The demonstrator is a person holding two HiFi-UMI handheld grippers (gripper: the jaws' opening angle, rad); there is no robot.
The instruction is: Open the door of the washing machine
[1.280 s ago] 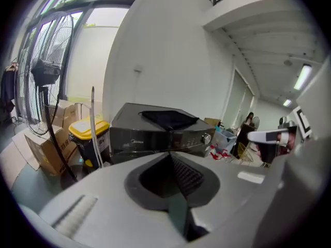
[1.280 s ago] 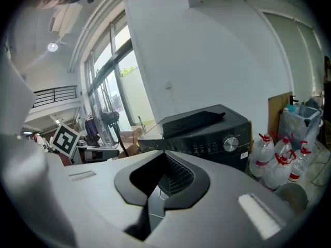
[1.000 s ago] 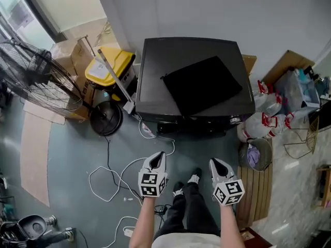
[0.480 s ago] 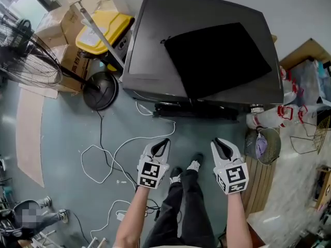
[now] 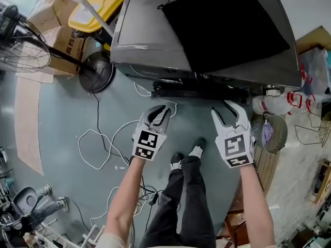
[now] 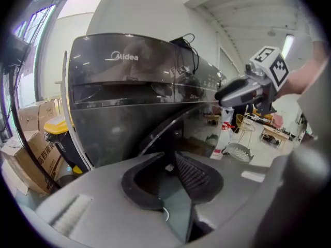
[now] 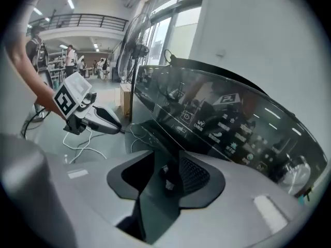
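Note:
The dark grey washing machine (image 5: pixel 155 40) fills the top of the head view, with a black cloth (image 5: pixel 222 30) lying on its lid. Its front, with the curved door rim (image 6: pixel 155 133) and the control panel (image 7: pixel 227 128), faces me, and the door looks closed. My left gripper (image 5: pixel 158 113) hangs just in front of the machine's lower front, left of centre. My right gripper (image 5: pixel 229 111) is level with it on the right. The jaws of both have just been opening and stand apart with nothing between them. Neither touches the machine.
A standing fan (image 5: pixel 20 40) with a round base (image 5: pixel 95 71), cardboard boxes (image 5: pixel 57 40) and a yellow bin (image 5: pixel 95 4) crowd the machine's left. White cables (image 5: pixel 103 143) trail over the floor. A wire basket (image 5: pixel 271 133) and white bags (image 5: pixel 274 105) sit right. My legs (image 5: pixel 186 200) are between the arms.
Both grippers have sunk and moved closer to the machine's front. Their jaws, shut a second ago, now stand apart. The machine looms larger in the head view.

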